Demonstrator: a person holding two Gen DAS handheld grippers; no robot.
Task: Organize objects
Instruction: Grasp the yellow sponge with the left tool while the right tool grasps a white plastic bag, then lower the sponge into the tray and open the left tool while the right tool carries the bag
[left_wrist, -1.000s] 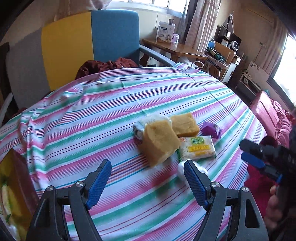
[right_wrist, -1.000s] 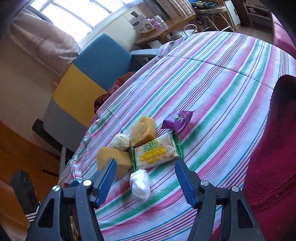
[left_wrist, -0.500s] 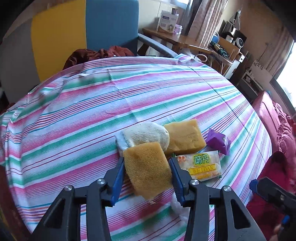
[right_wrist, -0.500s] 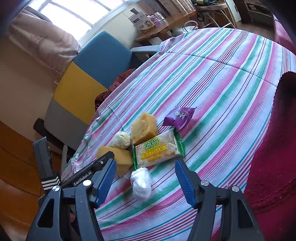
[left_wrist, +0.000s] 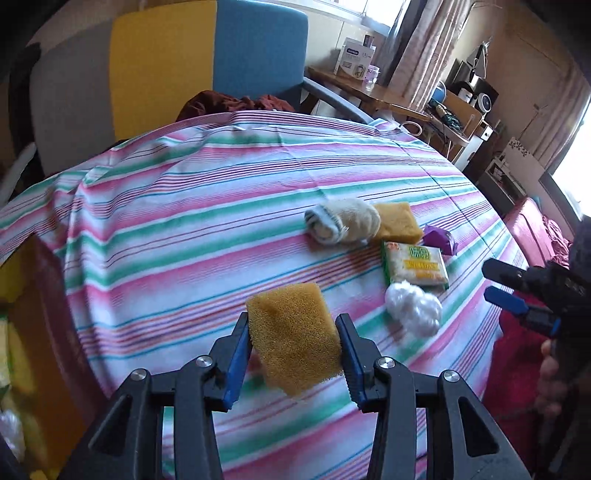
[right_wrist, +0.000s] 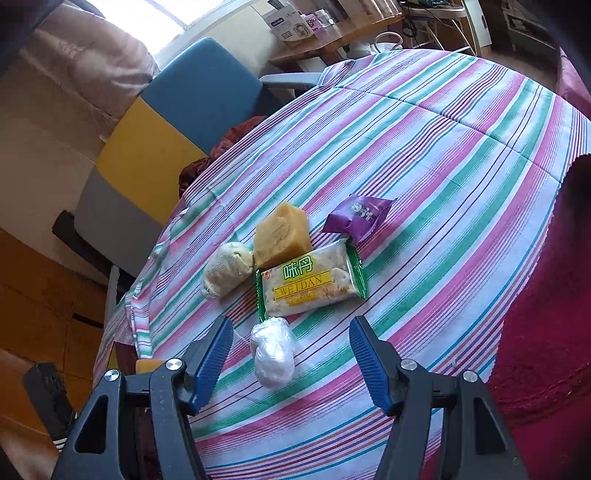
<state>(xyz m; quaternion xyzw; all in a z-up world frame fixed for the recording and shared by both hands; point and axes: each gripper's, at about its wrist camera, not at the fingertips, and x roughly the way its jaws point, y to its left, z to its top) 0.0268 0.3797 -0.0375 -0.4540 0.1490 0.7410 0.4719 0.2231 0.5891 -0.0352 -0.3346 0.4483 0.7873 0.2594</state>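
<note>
My left gripper (left_wrist: 293, 332) is shut on a yellow sponge (left_wrist: 293, 341) and holds it above the striped tablecloth (left_wrist: 192, 236), left of the pile. On the cloth lie a rolled sock (left_wrist: 341, 225), a second yellow sponge (left_wrist: 399, 221), a green WEIDAN snack pack (left_wrist: 415, 264), a purple packet (left_wrist: 439, 240) and a crumpled white plastic ball (left_wrist: 413, 308). My right gripper (right_wrist: 290, 341) is open, with the plastic ball (right_wrist: 273, 350) between its fingers, just short of the snack pack (right_wrist: 310, 284), the sponge (right_wrist: 282, 234), the sock (right_wrist: 227, 269) and the purple packet (right_wrist: 356, 218).
A yellow box (left_wrist: 22, 332) stands at the table's left edge. A blue, yellow and grey chair (left_wrist: 184, 55) stands behind the table. A red sofa (right_wrist: 546, 314) borders the table on the right. A wooden side table (left_wrist: 369, 92) with small items is farther back.
My left gripper shut on the near yellow sponge, lifted it and drew it back to the left, away from the pile. The right gripper stayed open over the plastic ball.
</note>
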